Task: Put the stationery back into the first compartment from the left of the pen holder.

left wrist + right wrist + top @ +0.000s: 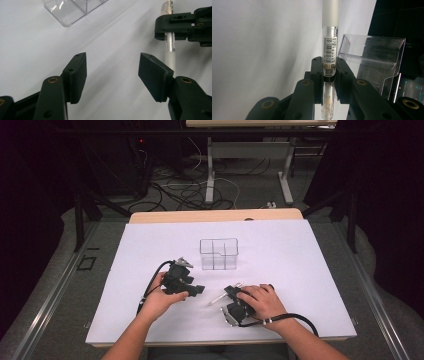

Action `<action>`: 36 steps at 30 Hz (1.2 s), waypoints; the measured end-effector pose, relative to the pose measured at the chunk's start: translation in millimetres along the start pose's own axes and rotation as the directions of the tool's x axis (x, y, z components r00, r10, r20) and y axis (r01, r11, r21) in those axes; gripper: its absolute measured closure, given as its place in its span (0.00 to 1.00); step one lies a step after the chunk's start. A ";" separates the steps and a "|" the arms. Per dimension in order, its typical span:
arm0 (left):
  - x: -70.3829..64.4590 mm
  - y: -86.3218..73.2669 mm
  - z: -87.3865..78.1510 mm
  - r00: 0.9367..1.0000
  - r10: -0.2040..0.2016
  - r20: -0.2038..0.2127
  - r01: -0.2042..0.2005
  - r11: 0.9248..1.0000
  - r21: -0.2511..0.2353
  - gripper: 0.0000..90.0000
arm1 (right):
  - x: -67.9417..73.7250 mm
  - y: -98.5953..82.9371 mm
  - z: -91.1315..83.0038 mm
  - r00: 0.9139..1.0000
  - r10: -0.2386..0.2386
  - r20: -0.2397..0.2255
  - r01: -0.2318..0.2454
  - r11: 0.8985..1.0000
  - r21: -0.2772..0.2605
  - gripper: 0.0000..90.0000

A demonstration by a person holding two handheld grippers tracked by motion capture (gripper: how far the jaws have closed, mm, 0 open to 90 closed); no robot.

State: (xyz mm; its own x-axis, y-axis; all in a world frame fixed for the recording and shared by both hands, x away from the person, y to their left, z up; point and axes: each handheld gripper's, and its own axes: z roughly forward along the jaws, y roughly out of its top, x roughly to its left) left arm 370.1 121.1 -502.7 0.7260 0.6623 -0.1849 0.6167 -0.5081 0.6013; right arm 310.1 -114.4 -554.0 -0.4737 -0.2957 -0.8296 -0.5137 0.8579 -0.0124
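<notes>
Right gripper (329, 75) is clamped on a pen (330, 37), both jaws pressed against the clear barrel just below the barcode label. The frosted cap end sticks out ahead of the jaws. In the high view the pen (218, 298) lies low over the white sheet covering the bench (300, 270), pointing toward the person's left, held at the right gripper (231, 296). Cannot tell whether its free end touches the sheet.

Left gripper (112, 72) has its jaws wide apart with nothing between them; it hovers above the sheet. From its view the pen (170, 56) sits just past its right-hand jaw, with the right gripper (185, 26) across the barrel.

A clear plastic organizer (218, 254) with divided compartments stands farther back on the bench, well apart from both grippers and apparently unfilled. In the right gripper view it (372, 57) appears just beyond and to one side of the pen.

Judgement on step: the pen is grasped, the carry not yet started. Likely goal is to drop it into one compartment of the organizer.

Next move calls for: lift the pen off the sheet, turn the wrist so it stands nearly upright, bring one end above a compartment, lower it inside the walls, then release. The left gripper may be needed to steady the light organizer so it does not tip.
</notes>
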 end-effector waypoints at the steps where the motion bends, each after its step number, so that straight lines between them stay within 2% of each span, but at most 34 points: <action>1: 1.8 -0.9 -0.8 1.000 -0.016 -0.007 0.016 1.000 -0.017 0.43 | -0.1 -0.2 -0.1 1.000 0.006 0.000 -0.006 1.000 -0.001 0.88; 5: 9.6 -2.6 -6.6 0.998 -0.060 -0.022 0.059 0.997 -0.053 0.38 | -1.2 -1.7 -0.5 0.999 0.035 0.012 -0.035 0.999 -0.019 0.88; 8: 15.2 -5.0 -10.8 0.997 -0.072 -0.041 0.069 0.995 -0.075 0.33 | -3.0 -3.4 -0.8 0.998 0.061 0.022 -0.060 0.998 -0.033 0.88; 9: 16.4 -5.9 -11.8 0.995 -0.085 -0.048 0.081 0.994 -0.077 0.30 | -2.6 -4.6 0.2 0.996 0.083 0.046 -0.080 0.995 -0.057 0.88; 10: 17.0 -7.0 -12.2 0.993 -0.105 -0.055 0.099 0.991 -0.092 0.29 | -4.5 -5.0 -0.8 0.996 0.082 0.031 -0.080 0.996 -0.049 0.88; 11: 19.4 -7.6 -12.6 0.993 -0.098 -0.061 0.091 0.991 -0.101 0.27 | -4.8 -5.5 -1.4 0.995 0.095 0.032 -0.093 0.994 -0.049 0.88; 12: 22.3 -8.6 -13.5 0.994 -0.085 -0.065 0.078 0.992 -0.096 0.23 | -4.0 -6.7 -1.0 0.991 0.123 0.055 -0.119 0.990 -0.073 0.88; 13: 23.6 -9.1 -14.0 0.994 -0.082 -0.075 0.074 0.992 -0.104 0.20 | -3.1 -7.4 -0.9 0.984 0.168 0.056 -0.162 0.982 -0.096 0.88; 16: 26.3 -10.6 -15.4 0.993 -0.086 -0.081 0.074 0.987 -0.141 0.17 | -4.3 -10.1 -2.2 0.969 0.239 0.059 -0.231 0.966 -0.115 0.88; 17: 27.1 -10.5 -15.8 0.992 -0.095 -0.080 0.082 0.985 -0.152 0.16 | -3.3 -11.2 -2.2 0.958 0.281 0.057 -0.272 0.954 -0.130 0.88; 19: 28.8 -10.4 -15.9 0.991 -0.110 -0.075 0.097 0.982 -0.165 0.10 | -4.6 -13.7 -2.6 0.947 0.315 0.060 -0.303 0.939 -0.161 0.88; 21: 31.1 -11.2 -16.3 0.990 -0.116 -0.074 0.104 0.982 -0.156 0.06 | -6.0 -16.0 -3.7 0.939 0.339 0.053 -0.327 0.931 -0.163 0.88; 22: 32.0 -11.8 -15.3 0.989 -0.125 -0.075 0.112 0.981 -0.159 0.03 | -6.3 -17.1 -3.9 0.931 0.362 0.055 -0.349 0.922 -0.169 0.88; 23: 33.2 -12.0 -15.4 0.989 -0.118 -0.093 0.104 0.984 -0.143 0.00 | -7.8 -18.1 -4.1 0.926 0.374 0.050 -0.361 0.917 -0.172 0.88; 24: 34.0 -12.9 -14.2 0.987 -0.118 -0.106 0.102 0.984 -0.143 0.01 | -8.1 -19.3 -4.2 0.915 0.399 0.062 -0.382 0.905 -0.188 0.88; 26: 36.4 -14.7 -12.8 0.982 -0.142 -0.122 0.123 0.981 -0.152 0.00 | -10.5 -21.6 -6.4 0.885 0.462 0.057 -0.444 0.875 -0.191 0.88; 27: 38.1 -15.6 -13.1 0.978 -0.159 -0.132 0.139 0.978 -0.154 0.00 | -12.3 -22.9 -7.5 0.867 0.495 0.051 -0.478 0.857 -0.195 0.88; 28: 40.2 -16.0 -13.8 0.976 -0.175 -0.130 0.154 0.976 -0.157 0.00 | -14.2 -24.8 -7.9 0.845 0.533 0.043 -0.513 0.832 -0.210 0.88; 29: 41.6 -16.4 -15.1 0.973 -0.192 -0.126 0.170 0.972 -0.161 0.00 | -15.6 -26.2 -8.7 0.819 0.573 0.038 -0.553 0.804 -0.219 0.88; 30: 42.8 -17.0 -16.8 0.973 -0.200 -0.119 0.179 0.970 -0.167 0.00 | -17.0 -27.9 -9.0 0.793 0.609 0.025 -0.588 0.775 -0.232 0.88; 31: 43.8 -17.8 -17.7 0.972 -0.206 -0.116 0.183 0.966 -0.180 0.00 | -18.5 -29.9 -9.2 0.763 0.646 0.003 -0.626 0.741 -0.245 0.88; 32: 44.9 -18.2 -19.5 0.973 -0.198 -0.117 0.176 0.968 -0.177 0.00 | -20.0 -31.8 -8.9 0.732 0.681 -0.013 -0.660 0.705 -0.259 0.88; 33: 45.0 -18.9 -19.9 0.973 -0.201 -0.113 0.177 0.966 -0.189 0.00 | -21.1 -33.6 -9.3 0.704 0.710 -0.020 -0.689 0.675 -0.262 0.88; 35: 44.9 -20.6 -20.6 0.978 -0.190 -0.088 0.171 0.966 -0.193 0.00 | -23.2 -36.9 -8.7 0.652 0.758 -0.035 -0.736 0.620 -0.272 0.88; 36: 45.2 -21.5 -21.6 0.984 -0.167 -0.070 0.152 0.972 -0.181 0.00 | -24.7 -38.8 -8.3 0.632 0.774 -0.045 -0.751 0.597 -0.281 0.88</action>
State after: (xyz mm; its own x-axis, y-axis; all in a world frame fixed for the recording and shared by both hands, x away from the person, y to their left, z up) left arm 383.1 173.8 -507.2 0.5899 0.7746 -0.2279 0.6544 -0.2933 0.6970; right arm 335.8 -143.9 -528.4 -0.7292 0.4581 -0.5084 -0.1517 0.6162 0.7728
